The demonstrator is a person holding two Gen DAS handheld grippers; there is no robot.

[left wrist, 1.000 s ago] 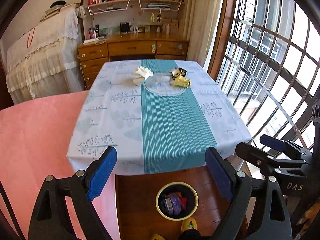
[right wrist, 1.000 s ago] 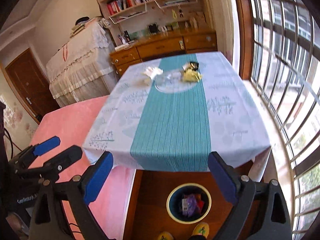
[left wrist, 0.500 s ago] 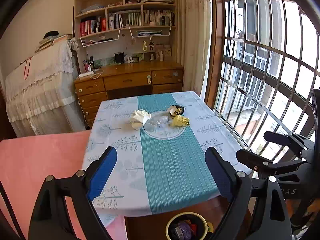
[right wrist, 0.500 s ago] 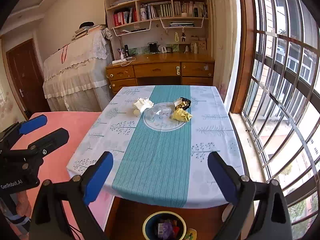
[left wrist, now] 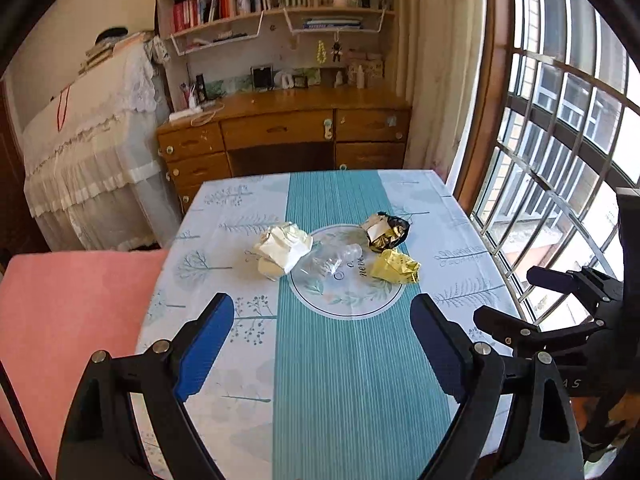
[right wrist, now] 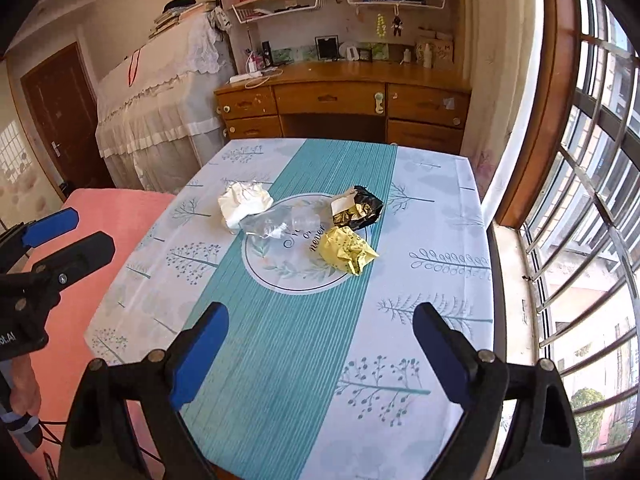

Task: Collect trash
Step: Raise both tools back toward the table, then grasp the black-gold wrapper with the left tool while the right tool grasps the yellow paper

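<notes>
Change since earlier: both views have been carried forward over the table; the round bin on the floor, seen at the near table edge a second ago, is no longer in frame, and the trash is now much nearer.
Left gripper: the left gripper is held above the near half of the table, jaws wide apart, nothing between the blue pads.
Right gripper: the right gripper is held alongside, jaws likewise spread and empty.
Trash: four pieces are gathered around the printed circle at the middle of the white and teal striped tablecloth: a crumpled white paper wad, a crushed clear plastic bottle touching it, a crumpled yellow wrapper, and a black and gold foil packet just behind the wrapper.
Step in hand: judged to be the approach to a first pickup; nothing has been grasped yet.
Next move: a further reach forward and down is called for, with the jaws closed on one piece, the yellow wrapper being nearest the right gripper.
Surroundings: a pink surface lies left of the table, a wooden desk stands beyond it, a barred window to the right.
Obstruction: none is seen on the cloth; the bottle and paper wad lying in contact may shift together.
</notes>
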